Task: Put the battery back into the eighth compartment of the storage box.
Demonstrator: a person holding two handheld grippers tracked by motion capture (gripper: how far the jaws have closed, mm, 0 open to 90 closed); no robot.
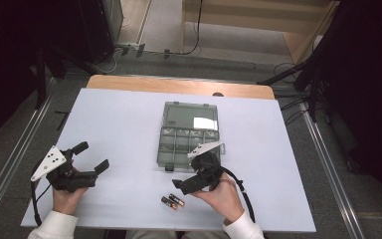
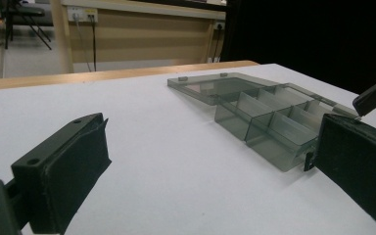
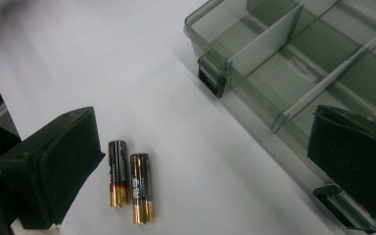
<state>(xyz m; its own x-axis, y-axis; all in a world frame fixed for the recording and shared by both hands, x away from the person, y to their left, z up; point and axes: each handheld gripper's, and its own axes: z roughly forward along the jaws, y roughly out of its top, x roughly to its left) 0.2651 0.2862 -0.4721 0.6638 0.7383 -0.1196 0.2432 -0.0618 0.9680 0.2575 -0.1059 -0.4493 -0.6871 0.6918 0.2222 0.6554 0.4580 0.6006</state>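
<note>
A clear grey compartment box (image 1: 179,143) lies mid-table with its lid (image 1: 191,115) folded flat behind it; its compartments look bare. Two gold-and-black batteries (image 1: 172,201) lie side by side on the white board just in front of it. My right gripper (image 1: 189,174) hovers low between box and batteries, open and holding nothing. In the right gripper view the batteries (image 3: 129,181) lie by the left jaw and the box (image 3: 293,63) by the right jaw. At the left of the table, my left gripper (image 1: 93,156) is open and points toward the box (image 2: 269,112).
The white board (image 1: 124,124) covers a wooden table (image 1: 179,85). Beyond it are grey floor, cables and dark stands (image 1: 303,69). The right gripper's tip (image 2: 374,95) shows at the right edge of the left gripper view.
</note>
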